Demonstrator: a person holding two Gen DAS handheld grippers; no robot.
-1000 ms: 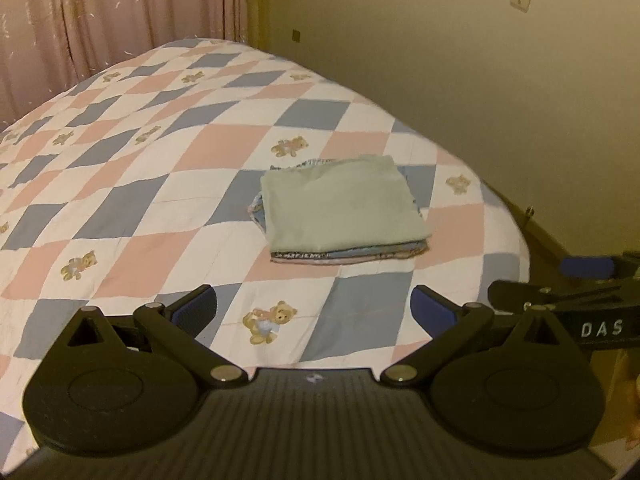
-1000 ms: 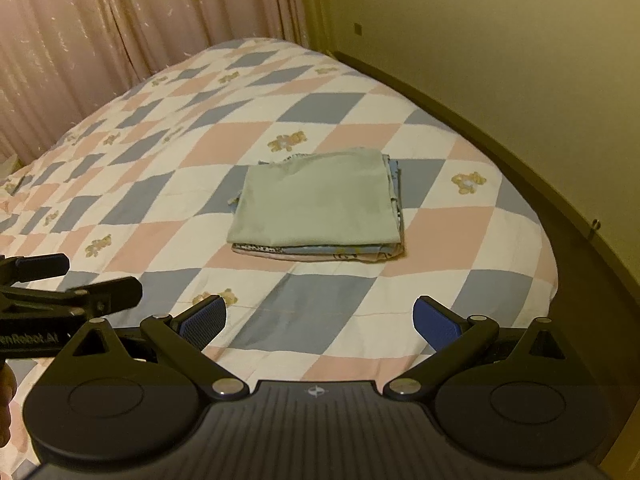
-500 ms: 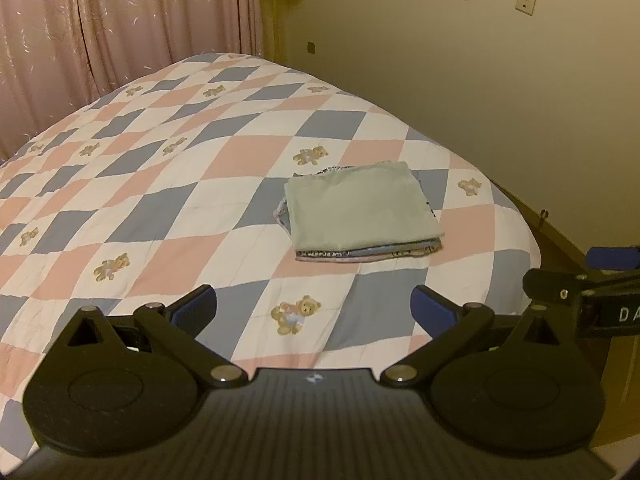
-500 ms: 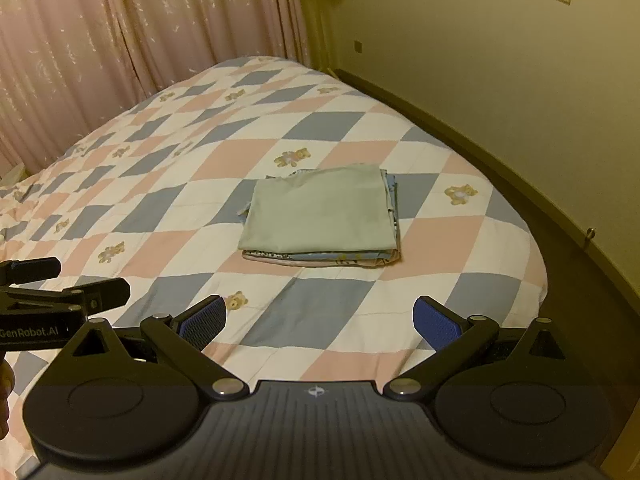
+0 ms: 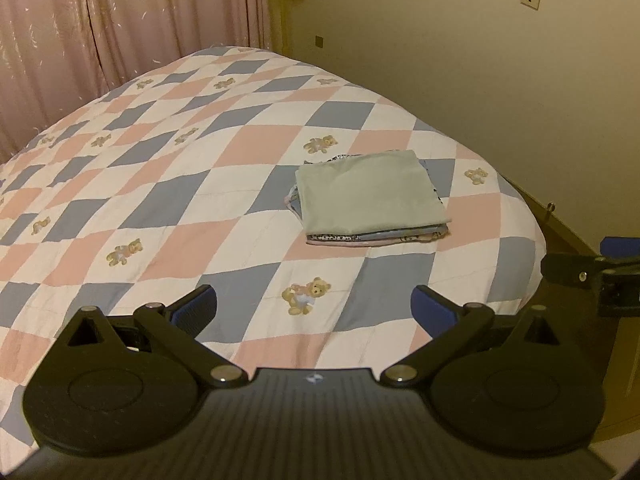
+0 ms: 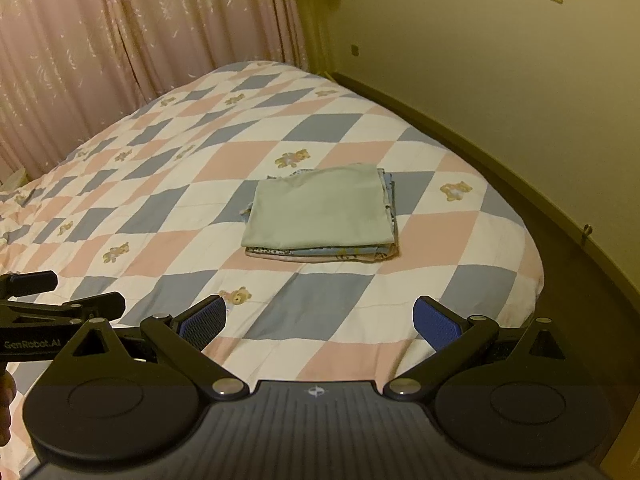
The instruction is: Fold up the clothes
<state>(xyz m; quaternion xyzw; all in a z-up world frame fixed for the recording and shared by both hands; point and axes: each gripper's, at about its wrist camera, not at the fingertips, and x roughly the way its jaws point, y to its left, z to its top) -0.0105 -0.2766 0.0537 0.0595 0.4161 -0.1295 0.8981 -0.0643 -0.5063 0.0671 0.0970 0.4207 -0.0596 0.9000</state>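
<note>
Moved: both tools have pulled back from the bed since a second ago, so the pile of folded clothes looks smaller and farther off, and more of the curtain and wall shows.
Left tool (image 5: 314, 308): its two blue pads are spread wide apart, with nothing between them. It hangs over the near edge of the bed, not touching the quilt.
Right tool (image 6: 320, 320): spread wide too, holding nothing. It also hangs over the near edge of the bed.
Side by side: each tool shows up at the edge of the other's view, the right one (image 5: 600, 276) at the far right, the left one (image 6: 60, 312) at the far left.
Folded clothes (image 5: 370, 200): a neat, flat pile on the bed, toward the right side near the wall. A pale green piece (image 6: 320, 212) lies on top. Under it, thin edges of blue and patterned cloth peek out. The pile is well apart from both tools.
Quilt (image 5: 160, 184): pink, blue and white diamonds with little teddy bears. It lies smooth over the bed.
Curtain (image 6: 120, 32): pink, hanging behind the far end of the bed.
Wall (image 5: 480, 80): yellowish, along the right side of the bed, with small plates near the top.
</note>
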